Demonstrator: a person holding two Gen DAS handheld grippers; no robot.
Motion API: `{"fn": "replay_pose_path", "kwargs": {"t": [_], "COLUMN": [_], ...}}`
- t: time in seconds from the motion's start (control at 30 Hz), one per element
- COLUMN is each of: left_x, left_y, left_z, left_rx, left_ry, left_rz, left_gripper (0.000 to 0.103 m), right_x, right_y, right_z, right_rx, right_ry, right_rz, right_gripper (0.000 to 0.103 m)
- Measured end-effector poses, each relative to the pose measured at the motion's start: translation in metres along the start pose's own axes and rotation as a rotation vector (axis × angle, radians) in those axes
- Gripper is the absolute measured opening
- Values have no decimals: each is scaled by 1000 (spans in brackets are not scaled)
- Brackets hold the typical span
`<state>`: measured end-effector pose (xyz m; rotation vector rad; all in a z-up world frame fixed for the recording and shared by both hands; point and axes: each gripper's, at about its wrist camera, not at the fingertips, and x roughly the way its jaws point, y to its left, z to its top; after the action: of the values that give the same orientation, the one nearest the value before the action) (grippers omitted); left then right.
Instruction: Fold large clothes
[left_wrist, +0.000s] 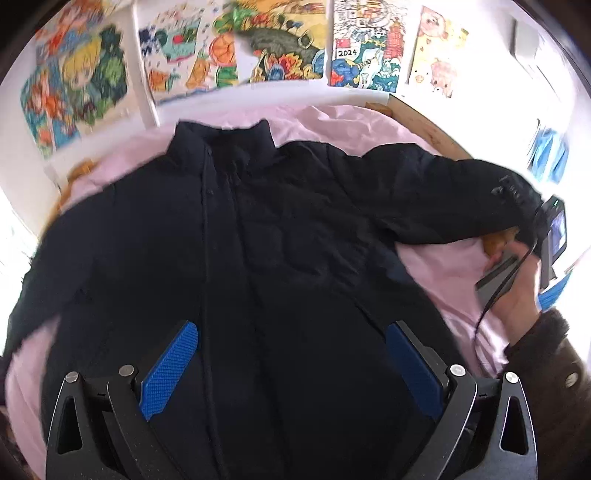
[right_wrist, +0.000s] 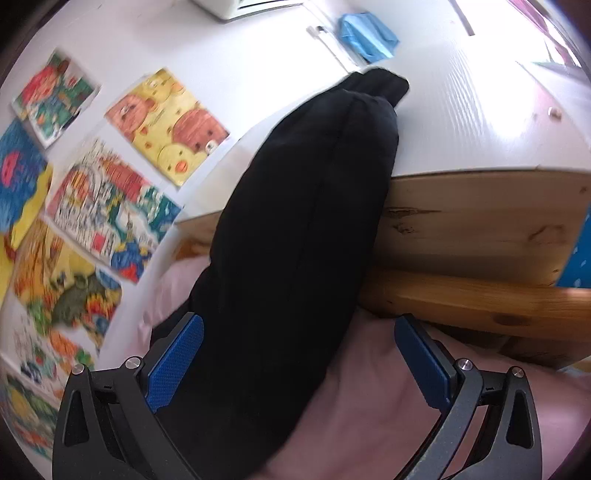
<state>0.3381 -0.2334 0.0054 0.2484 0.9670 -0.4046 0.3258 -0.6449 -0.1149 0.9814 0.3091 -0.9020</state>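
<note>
Two sleeves are spread out from a dark jacket (left_wrist: 258, 258) that lies front-up on a bed with a pink sheet (left_wrist: 443, 273), collar toward the wall of coloured pictures (left_wrist: 258, 48). The step in hand is judged to be the folding-in of the right-hand sleeve (right_wrist: 306, 206). In the right wrist view this sleeve is seen lengthwise, running away between the fingers toward the wooden bed frame (right_wrist: 461, 236), its cuff end raised against the white wall.

The right gripper (right_wrist: 299, 362) is held with its fingers wide apart; the sleeve lies against the left finger (right_wrist: 177, 362), while the other finger is over bare sheet, so nothing is pinched. The left gripper (left_wrist: 291, 369) is also wide, hanging over the lower front of the jacket, and nothing is held in it.

For the fold to be done well, the sleeve should be gripped near the cuff, through the full padded thickness, since a shallow bite on puffy fabric is likely to slip. It should then be carried across the chest in one flat sweep, so that it is not twisted or bunched. The body is best pressed down by the left gripper meanwhile, near the shoulder seam, lest the whole garment be dragged.

The jacket looks thick and quilted, almost black, with a stand-up collar and a closed front placket; a small pale mark is seen on the sleeve in the left wrist view.
</note>
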Motion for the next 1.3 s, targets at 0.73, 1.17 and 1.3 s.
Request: {"fn": "replay_pose_path", "kwargs": {"t": [0.73, 1.17, 1.3], "left_x": [-7, -63, -50], "left_y": [82, 188, 221], "left_z": [42, 6, 0], "left_rx": [-339, -527, -594], "left_ry": [7, -198, -248], "left_rz": [-233, -142, -173], "left_gripper": [98, 98, 98], "right_x": [-32, -162, -183], "right_y": [74, 308, 325], "right_z": [18, -137, -235], "right_rx": [-125, -1084, -1399], "right_ry": [-202, -365, -332], "right_rz": [122, 446, 518], "right_gripper": [7, 7, 6]}}
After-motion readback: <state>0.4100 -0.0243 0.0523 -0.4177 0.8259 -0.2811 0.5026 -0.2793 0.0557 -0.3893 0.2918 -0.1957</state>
